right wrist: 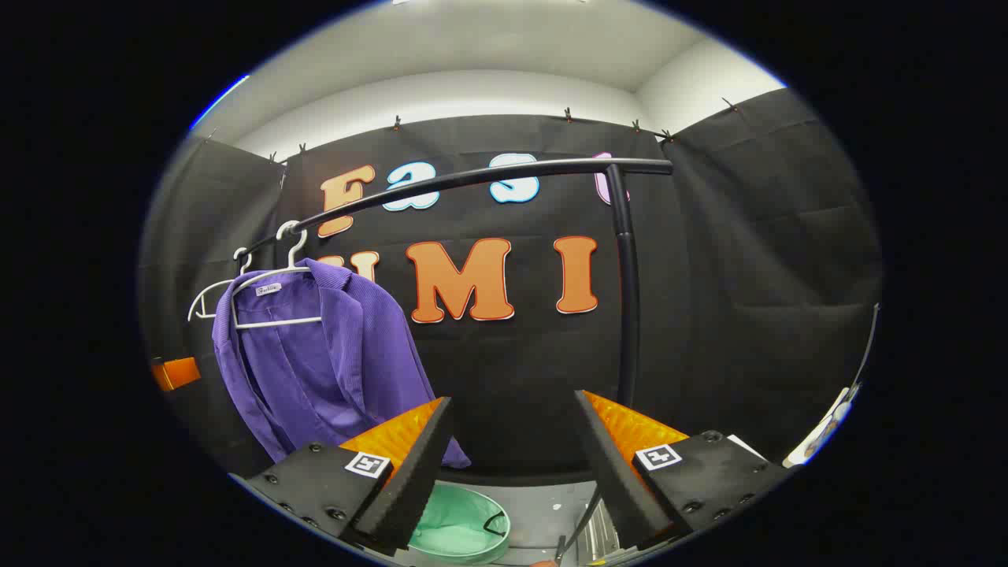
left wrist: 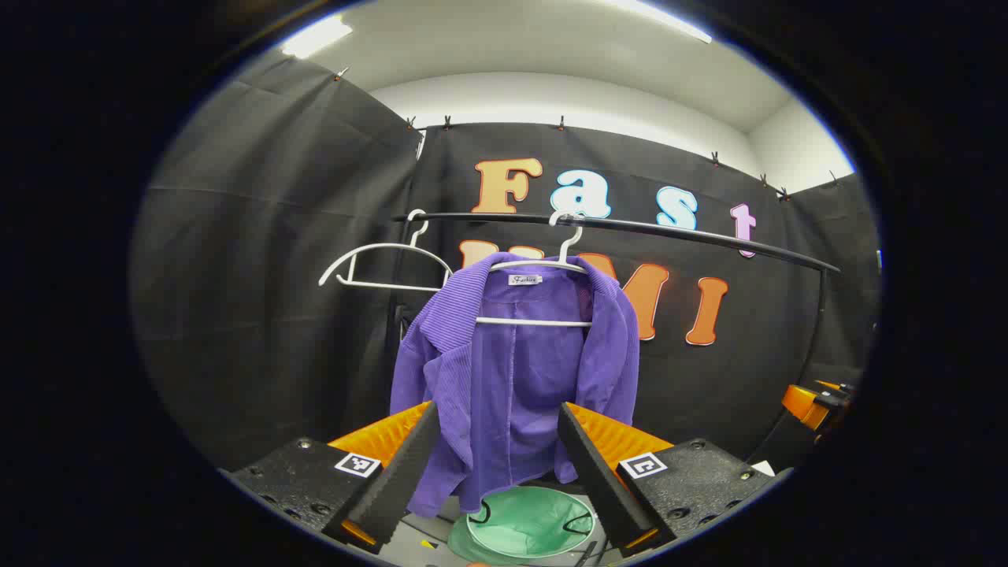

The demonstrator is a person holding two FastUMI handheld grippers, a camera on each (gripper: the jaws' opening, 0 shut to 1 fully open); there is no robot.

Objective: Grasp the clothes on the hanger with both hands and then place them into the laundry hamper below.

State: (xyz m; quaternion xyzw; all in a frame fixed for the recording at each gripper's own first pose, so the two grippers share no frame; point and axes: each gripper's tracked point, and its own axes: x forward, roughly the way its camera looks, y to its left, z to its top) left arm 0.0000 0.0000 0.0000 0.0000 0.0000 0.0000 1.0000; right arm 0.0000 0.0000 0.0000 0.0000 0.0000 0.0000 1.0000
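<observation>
- Since it drapes in loose folds with its front hanging open, the purple ribbed jacket (left wrist: 512, 370) looks soft, light and limp; it should bunch under a pinch, not slip, and nothing about it seems fragile
- It hangs on a white hanger (left wrist: 543, 295) hooked over the black rail (left wrist: 630, 227), toward the rail's left end in the right gripper view, with an empty white hanger (left wrist: 378, 264) beside it
- Best holds, I judge, are the two shoulders or the collar edges just outside the hanger's arms, one per side, so the cloth lifts off evenly
- The left gripper (left wrist: 494, 457) has its fingers spread wide, short of the cloth, framing the jacket's lower half
- The right gripper (right wrist: 516, 465) is also spread, holding nothing, with the jacket off to its left
- The green laundry hamper (left wrist: 529, 521) sits on the floor directly below the hem
- A small white neck label (left wrist: 524, 279) carries writing too small to read
</observation>
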